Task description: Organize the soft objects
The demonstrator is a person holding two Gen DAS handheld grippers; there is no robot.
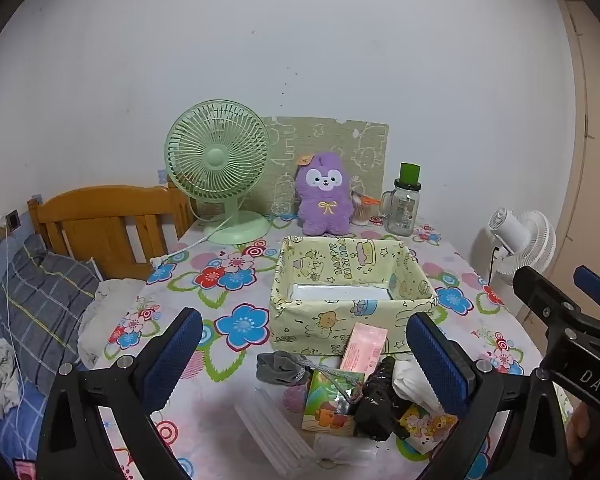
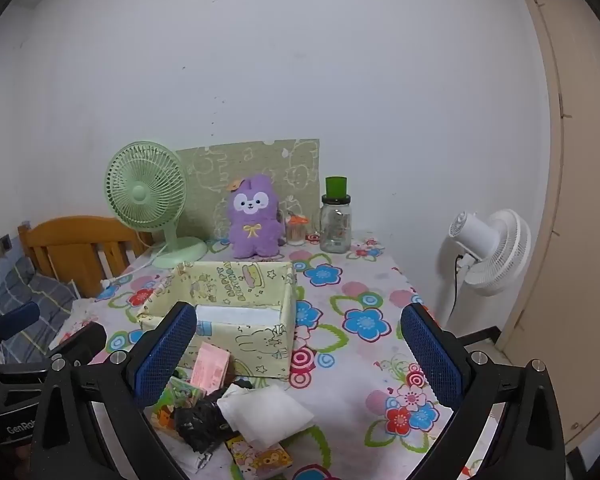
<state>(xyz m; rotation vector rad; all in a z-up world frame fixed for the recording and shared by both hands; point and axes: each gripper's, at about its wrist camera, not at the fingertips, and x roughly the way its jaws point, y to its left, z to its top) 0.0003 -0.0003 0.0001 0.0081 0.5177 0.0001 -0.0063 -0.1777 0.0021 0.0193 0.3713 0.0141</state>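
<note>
Table [image 1: 228,412]: flowered cloth.
Left gripper [image 1: 304,356]: jaws spread, empty; soft pile [image 1: 340,392] lies between, below.
Right gripper [image 2: 298,356]: jaws spread, empty.
Box [image 1: 340,328]: papered, rectangular.

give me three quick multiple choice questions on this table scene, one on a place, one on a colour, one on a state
1. Where does the purple plush toy stand?
A. inside the box
B. behind the box, near the wall
C. on the bed

2. What colour is the desk fan on the table?
A. green
B. white
C. black

3. How does the yellow box stand?
A. tipped on its side
B. open at the top, none of the soft things in it
C. closed with a lid

Answers: 1 B, the toy sits past the box's far wall. 2 A, its grille and base are pale green. 3 B, only the white floor shows inside.
</note>
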